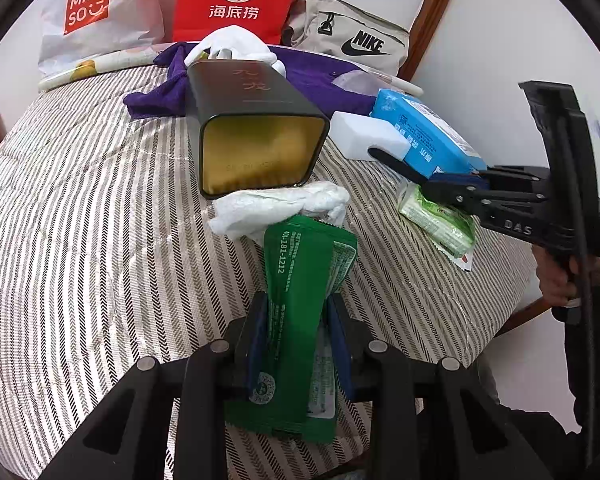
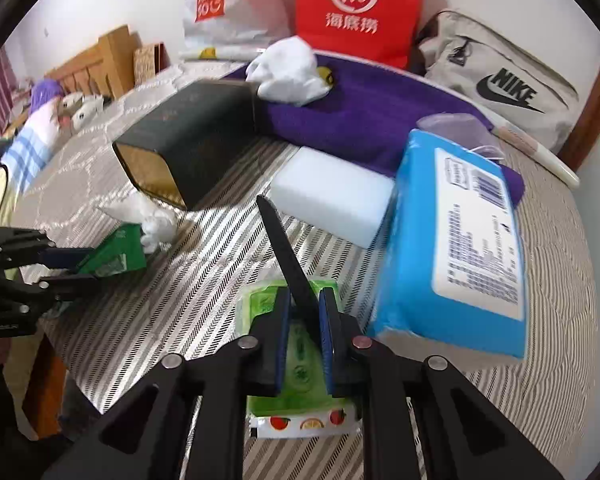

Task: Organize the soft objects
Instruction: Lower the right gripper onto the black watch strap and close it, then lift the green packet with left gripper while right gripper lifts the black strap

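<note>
On a striped bed, the left gripper (image 1: 298,336) clamped one dark green pouch (image 1: 304,300). Ahead lay one crumpled white tissue (image 1: 280,208) before one open black tin (image 1: 256,128). The right gripper (image 2: 304,344) pinched a black strip (image 2: 288,252) above one light green packet (image 2: 300,376); one blue pack (image 2: 452,248) and one white block (image 2: 332,208) sat just right. Only the right view showed floor clutter.

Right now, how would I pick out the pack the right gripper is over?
On the striped bedcover, find the big blue tissue pack. Beside it lies the light green pack, under the right gripper. Only it has a white fruit-printed edge; the left gripper's pouch is dark green.
</note>
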A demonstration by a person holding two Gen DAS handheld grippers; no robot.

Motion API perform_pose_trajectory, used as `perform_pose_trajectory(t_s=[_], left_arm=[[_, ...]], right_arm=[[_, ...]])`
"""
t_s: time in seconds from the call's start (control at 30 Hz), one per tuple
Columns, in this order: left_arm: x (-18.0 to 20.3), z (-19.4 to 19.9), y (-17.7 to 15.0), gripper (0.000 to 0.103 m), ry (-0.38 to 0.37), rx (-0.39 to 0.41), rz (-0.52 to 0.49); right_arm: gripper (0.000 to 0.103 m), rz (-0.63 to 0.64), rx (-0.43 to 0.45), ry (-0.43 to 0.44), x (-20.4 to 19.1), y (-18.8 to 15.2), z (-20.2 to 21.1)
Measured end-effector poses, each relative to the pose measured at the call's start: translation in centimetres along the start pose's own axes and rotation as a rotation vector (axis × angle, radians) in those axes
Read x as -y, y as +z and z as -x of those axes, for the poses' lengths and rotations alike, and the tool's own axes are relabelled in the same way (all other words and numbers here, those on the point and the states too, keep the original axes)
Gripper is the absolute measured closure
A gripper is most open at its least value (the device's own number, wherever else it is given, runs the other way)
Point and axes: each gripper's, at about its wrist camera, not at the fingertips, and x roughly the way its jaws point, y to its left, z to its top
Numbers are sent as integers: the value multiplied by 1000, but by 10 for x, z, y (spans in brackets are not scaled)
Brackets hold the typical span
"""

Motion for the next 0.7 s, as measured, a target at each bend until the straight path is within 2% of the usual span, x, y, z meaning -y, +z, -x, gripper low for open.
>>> perform_pose_trajectory(t_s=[0.07, 0.17, 0.43, 0.6, 0.7], left_arm=[[1, 0, 0, 73, 4, -1, 1], [1, 0, 0, 73, 8, -3, 0], [1, -1, 1, 73, 14, -9, 2], [3, -1, 2, 75, 30, -12, 7], [10, -2, 2, 75, 68, -11, -24]], right_arm=[[90, 22, 2, -20, -3, 2, -2], [99, 5, 18, -26, -1, 4, 4], [99, -16, -13, 52, 6, 4, -4], [100, -58, 41, 54, 14, 4, 7], [100, -86, 99, 66, 18, 1, 27]])
